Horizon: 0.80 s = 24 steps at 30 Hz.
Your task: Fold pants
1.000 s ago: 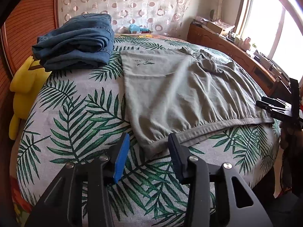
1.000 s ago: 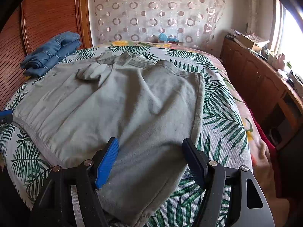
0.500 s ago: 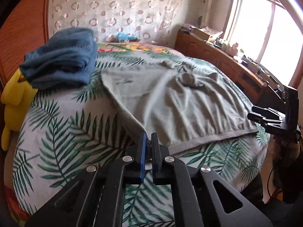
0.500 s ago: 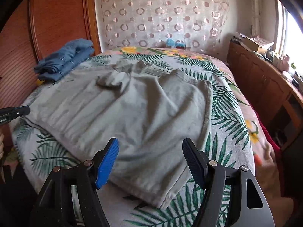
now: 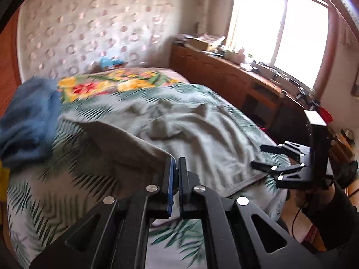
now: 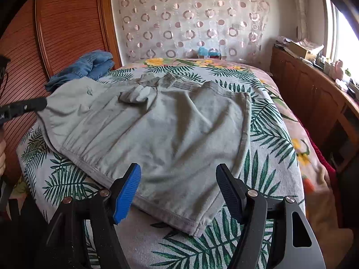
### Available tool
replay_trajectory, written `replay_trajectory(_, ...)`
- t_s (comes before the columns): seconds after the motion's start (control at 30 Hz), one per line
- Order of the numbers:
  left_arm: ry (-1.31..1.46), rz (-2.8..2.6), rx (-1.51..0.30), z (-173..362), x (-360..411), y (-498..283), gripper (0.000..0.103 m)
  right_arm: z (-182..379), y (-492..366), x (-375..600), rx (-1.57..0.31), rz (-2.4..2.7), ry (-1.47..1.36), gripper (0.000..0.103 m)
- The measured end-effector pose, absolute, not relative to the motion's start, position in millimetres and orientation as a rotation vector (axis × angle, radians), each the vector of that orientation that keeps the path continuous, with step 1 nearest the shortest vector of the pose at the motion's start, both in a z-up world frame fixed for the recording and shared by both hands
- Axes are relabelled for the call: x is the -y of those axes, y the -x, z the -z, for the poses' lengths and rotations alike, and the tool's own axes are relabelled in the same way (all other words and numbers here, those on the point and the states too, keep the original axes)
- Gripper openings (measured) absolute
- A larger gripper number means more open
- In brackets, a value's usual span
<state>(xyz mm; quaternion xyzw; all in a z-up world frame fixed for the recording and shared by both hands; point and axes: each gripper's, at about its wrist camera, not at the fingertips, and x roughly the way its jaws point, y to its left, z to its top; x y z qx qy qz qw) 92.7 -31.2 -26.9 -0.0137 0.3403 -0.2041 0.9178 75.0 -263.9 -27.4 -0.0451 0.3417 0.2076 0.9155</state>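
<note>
Left corner of the pants lifted off the bed

The left gripper, earlier wide apart, is clamped on the grey pants, raising that corner above the bed; the right gripper stays wide, hovering over the near edge.

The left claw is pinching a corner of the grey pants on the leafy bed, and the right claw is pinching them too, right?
Not quite. The left claw is shut on a corner of the grey pants on the leafy bed, but the right claw is wide open above them, pinching nothing. The right wrist view shows that.
</note>
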Motion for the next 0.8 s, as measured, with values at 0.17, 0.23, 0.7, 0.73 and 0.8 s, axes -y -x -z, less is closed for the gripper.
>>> replay_trajectory(0.17,0.002,0.491,-0.69,13,61,-102,0.004,23,-72,272,-0.692,-0.416,0.085,0.071)
replay_trajectory(0.23,-0.014,0.52,-0.686,7,74,-104,0.004,22,-70,276,-0.688,-0.412,0.08,0.071)
replay_trajectory(0.7,-0.039,0.505,-0.704,9,98,-110,0.005,23,-65,282,-0.686,-0.401,0.066,0.071)
replay_trajectory(0.73,-0.037,0.496,-0.709,10,96,-111,0.005,24,-65,282,-0.688,-0.401,0.064,0.071)
replay_trajectory(0.8,-0.039,0.47,-0.721,14,89,-111,0.01,24,-66,282,-0.69,-0.406,0.063,0.071)
